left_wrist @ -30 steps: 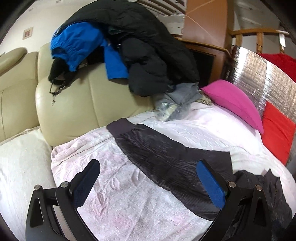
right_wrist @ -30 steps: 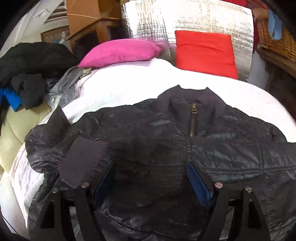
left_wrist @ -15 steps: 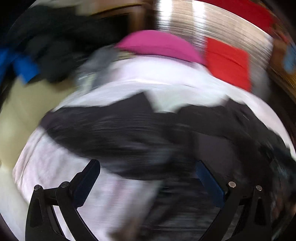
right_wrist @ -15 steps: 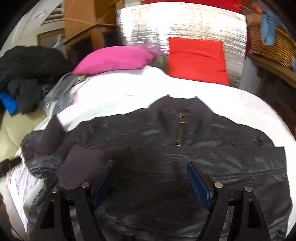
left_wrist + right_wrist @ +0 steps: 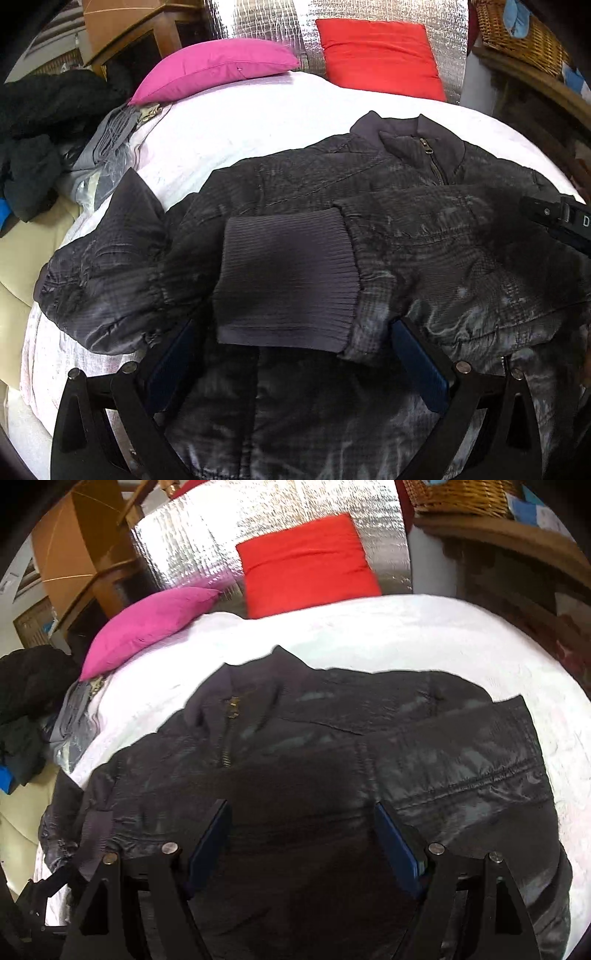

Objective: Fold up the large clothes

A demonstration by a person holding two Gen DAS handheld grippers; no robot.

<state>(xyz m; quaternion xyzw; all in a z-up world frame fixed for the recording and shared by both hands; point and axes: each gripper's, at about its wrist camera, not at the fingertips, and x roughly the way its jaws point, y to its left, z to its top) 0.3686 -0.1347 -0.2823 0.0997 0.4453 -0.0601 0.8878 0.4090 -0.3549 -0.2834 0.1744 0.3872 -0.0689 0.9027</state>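
The black jacket lay front-up on the white bed cover, its zipped collar toward the pink pillow and the red pillow, with one sleeve laid across the chest so that its ribbed cuff rested on the body panel. The left hand-held gripper hung just short of that cuff with its jaws wide and nothing between the pads; the right hand-held gripper stood equally wide over the lower front of the jacket, also holding nothing. The principal risk was judged to be a multi-layer pinch: a closure at the cuff could take the body fabric beneath it and drag the whole garment out of square. The shell looked slick, so a shallow bite at an edge would probably slip and drop the sleeve. The elbow of the folded sleeve was bunched near the edge of the bed, and a pull toward that side could carry it over. The loose clothes beside the pink pillow could snag any far fold.
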